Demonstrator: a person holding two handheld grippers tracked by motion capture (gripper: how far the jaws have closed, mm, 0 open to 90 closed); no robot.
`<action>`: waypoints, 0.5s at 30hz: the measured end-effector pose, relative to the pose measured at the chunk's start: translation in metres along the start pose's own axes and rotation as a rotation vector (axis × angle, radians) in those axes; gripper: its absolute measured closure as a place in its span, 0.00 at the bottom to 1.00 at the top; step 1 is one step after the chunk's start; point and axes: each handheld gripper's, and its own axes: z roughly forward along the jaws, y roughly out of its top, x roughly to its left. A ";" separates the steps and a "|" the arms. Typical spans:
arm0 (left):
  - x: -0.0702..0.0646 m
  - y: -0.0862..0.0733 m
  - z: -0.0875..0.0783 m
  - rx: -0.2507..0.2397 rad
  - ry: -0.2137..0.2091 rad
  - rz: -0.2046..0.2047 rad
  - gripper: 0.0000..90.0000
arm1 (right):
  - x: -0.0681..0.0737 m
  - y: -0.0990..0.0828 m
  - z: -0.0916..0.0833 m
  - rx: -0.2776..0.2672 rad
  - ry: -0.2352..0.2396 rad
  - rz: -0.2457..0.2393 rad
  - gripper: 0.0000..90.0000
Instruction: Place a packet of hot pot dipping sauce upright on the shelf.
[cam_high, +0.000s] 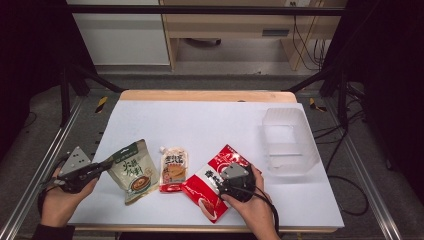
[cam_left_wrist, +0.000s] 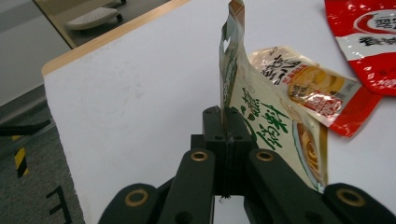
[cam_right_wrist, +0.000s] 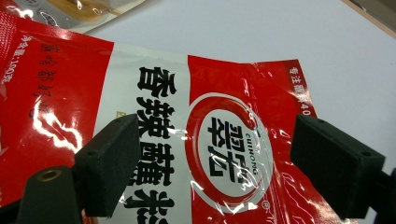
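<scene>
The left gripper had its jaws closed on the edge of the green packet, which stood tilted up off the white table at the near left; the left gripper view showed the packet's edge pinched flat between the two black jaws. The right gripper hung over the red packet at the near middle with its jaws spread wide on either side of the printed face, not yet gripping it. That packet lay flat. Between the two lay a small orange packet, untouched and just beside the green one. The clear plastic box stood empty at the far right, well apart from all three packets.

If the packets were meant for the box, the work was barely begun: one packet was gripped and part-lifted, one was only being lined up, and nothing had gone in.
</scene>
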 end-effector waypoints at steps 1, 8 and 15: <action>-0.002 0.009 -0.002 0.016 -0.020 0.023 1.00 | 0.000 0.000 0.000 -0.001 0.000 0.002 0.19; -0.008 0.049 -0.003 0.071 -0.086 0.144 1.00 | -0.001 0.000 -0.001 -0.003 0.000 0.015 0.18; -0.020 0.079 -0.004 0.112 -0.112 0.237 1.00 | -0.003 0.002 -0.006 -0.033 0.013 0.058 0.15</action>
